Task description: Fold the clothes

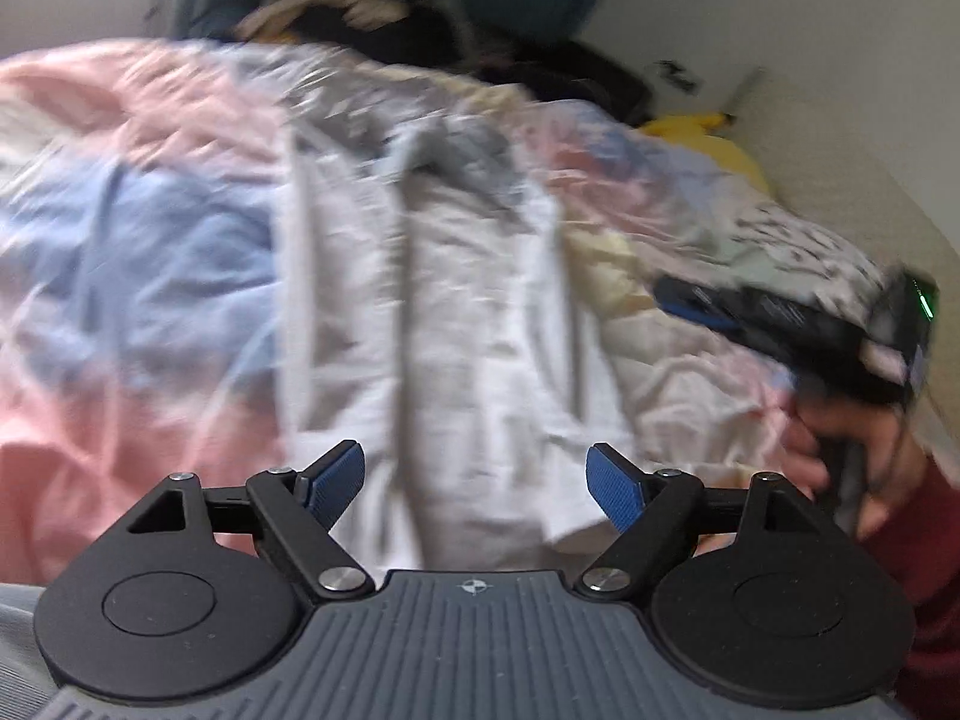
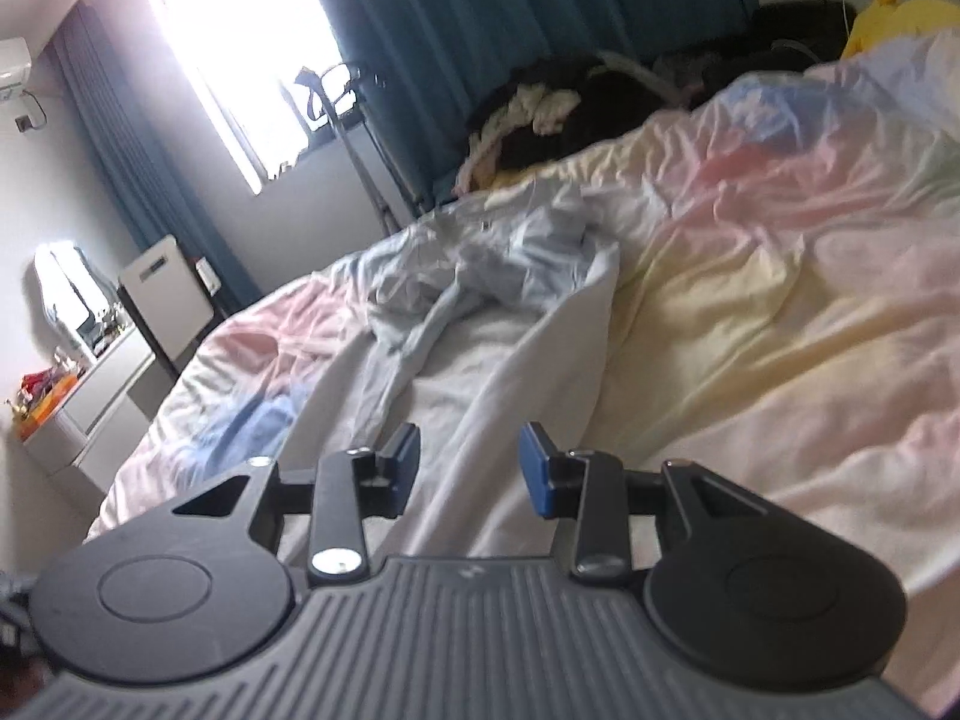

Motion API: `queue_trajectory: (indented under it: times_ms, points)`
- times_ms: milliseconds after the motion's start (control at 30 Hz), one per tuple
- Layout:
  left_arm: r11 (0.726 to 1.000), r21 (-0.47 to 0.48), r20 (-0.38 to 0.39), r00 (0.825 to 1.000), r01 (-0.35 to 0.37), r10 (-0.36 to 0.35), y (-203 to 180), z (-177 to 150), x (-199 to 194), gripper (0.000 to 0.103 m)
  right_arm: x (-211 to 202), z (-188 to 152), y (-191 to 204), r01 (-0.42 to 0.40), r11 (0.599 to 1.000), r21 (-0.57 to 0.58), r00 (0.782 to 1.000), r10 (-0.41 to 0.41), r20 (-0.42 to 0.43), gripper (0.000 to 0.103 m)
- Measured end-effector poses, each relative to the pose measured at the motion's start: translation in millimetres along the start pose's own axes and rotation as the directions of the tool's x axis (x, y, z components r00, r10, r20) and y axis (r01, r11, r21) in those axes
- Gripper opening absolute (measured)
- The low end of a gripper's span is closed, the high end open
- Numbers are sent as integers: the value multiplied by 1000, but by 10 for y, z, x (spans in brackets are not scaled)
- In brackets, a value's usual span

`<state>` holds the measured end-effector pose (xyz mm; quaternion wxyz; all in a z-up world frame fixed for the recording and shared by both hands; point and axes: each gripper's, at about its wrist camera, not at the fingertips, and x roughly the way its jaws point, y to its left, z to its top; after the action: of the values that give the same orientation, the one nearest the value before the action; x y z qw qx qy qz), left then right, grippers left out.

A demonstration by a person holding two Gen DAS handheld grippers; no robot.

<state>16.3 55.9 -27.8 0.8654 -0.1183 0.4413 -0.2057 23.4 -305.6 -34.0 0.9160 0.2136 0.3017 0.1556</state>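
In the left wrist view, nearest to us, we see the left gripper [image 1: 475, 483] with its two blue pads [image 1: 615, 483] standing wide apart, and nothing is between them. Just beyond the pads lies a pale grey garment [image 1: 456, 300], spread flat on the bed in long vertical folds. This picture is blurred, so we cannot tell what kind of garment it is. Under it is a quilt [image 1: 138, 252] with pink, blue and yellow patches. On the right of this view a hand [image 1: 840, 450] with a dark red sleeve [image 1: 936, 540] holds the right gripper [image 1: 666, 291], which reaches over the quilt near the right edge of the garment.

In the right wrist view, the right gripper [image 2: 470, 468] has its fingers only partly open. The white cloth of the garment [image 2: 480, 372] passes through the gap between the pads, but we cannot tell if the pads press on it. Farther away the garment bunches into a crumpled heap of light blue-grey cloth [image 2: 480, 264] in the middle of the bed. The quilt [image 2: 780, 276] spreads to the right and far side.

Beyond the bed we see a pile of dark clothes [image 2: 576, 102], a yellow plush toy [image 2: 900, 15] at the far right, teal curtains [image 2: 510, 12] and a bright window [image 2: 240, 42]. At the far left stands a white cabinet [image 2: 90, 396] with small things on it.
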Motion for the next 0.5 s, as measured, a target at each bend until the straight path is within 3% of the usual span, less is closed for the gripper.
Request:
queue_trajectory:
  times_ms: [67, 133, 233, 433, 500]
  points:
    - [998, -53, -10, 999, -32, 32, 147, 68, -32, 84, 3, -17, -8, 7, 1000, 16, 1000, -7, -24, 40]
    - [995, -85, -49, 997, -61, 57, 259, 85, -1, 83, 10, -39, -20, 7, 999, 35, 998, -5, -61, 50]
    - [992, -87, -113, 990, -95, 85, 337, 47, 87, 80, 90, -84, -15, 16, 998, 53, 985, -7, -174, 55]
    - [995, -56, -264, 962, -85, 68, 331, -85, 367, 69, 287, -231, -2, 26, 994, 107, 918, 19, -397, 55]
    - [999, -52, -326, 945, -5, -12, 307, -106, 454, 69, 317, -277, 62, 47, 996, 73, 899, -10, -437, 55]
